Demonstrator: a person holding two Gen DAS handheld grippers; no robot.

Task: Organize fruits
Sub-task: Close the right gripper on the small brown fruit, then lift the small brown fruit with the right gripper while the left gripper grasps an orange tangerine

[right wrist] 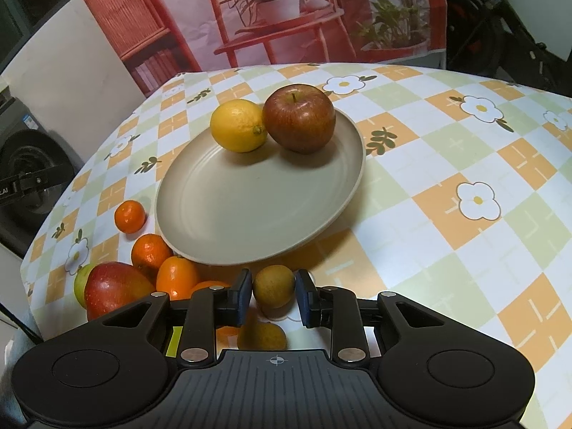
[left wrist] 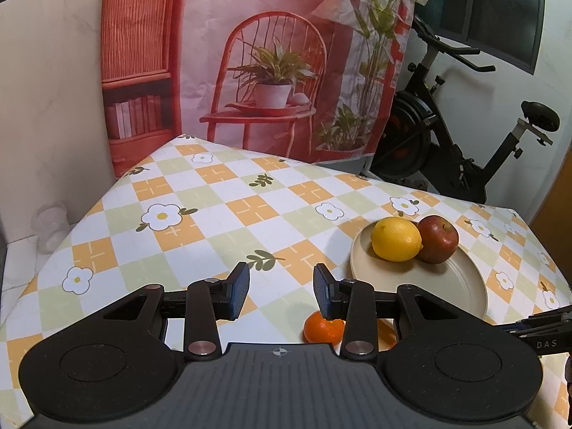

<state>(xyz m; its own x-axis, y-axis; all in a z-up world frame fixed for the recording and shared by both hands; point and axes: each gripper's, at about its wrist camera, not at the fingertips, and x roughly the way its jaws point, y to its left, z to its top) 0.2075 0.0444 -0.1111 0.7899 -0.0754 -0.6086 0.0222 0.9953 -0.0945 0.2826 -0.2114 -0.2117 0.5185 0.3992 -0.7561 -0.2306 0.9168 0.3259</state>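
Lifting is the step in hand, by my reading: the right tool point(right wrist: 274, 295) has its pads pressed on a small brownish-green fruit point(right wrist: 274, 286), just in front of the plate's near rim. To do it well, raise it straight up until it is over the rim, carry it to the bare near half of the plate point(right wrist: 250, 193), set it down clear of the lemon and apple, and only then let go. The round fruit may roll; a gentle release on the flat centre seems safest.

Left to right in the right wrist view:
- red-and-green fruit point(right wrist: 114, 287) at the near left, partly behind the tool body;
- three small oranges: one alone point(right wrist: 129, 216), one touching the plate rim point(right wrist: 150, 253), one oval point(right wrist: 177, 279) beside it;
- the gripped fruit: matte, speckled skin, roughly egg-shaped; a second like it point(right wrist: 261, 336) lies beneath the tool;
- lemon point(right wrist: 238, 125) and red apple point(right wrist: 299, 118), touching, at the plate's far side.

Left tool point(left wrist: 281, 291): pads apart, nothing between them, hovering over the table point(left wrist: 214, 214) left of the plate; an orange point(left wrist: 323, 329) sits just below its right finger.

Plate: beige, shallow, near half bare.
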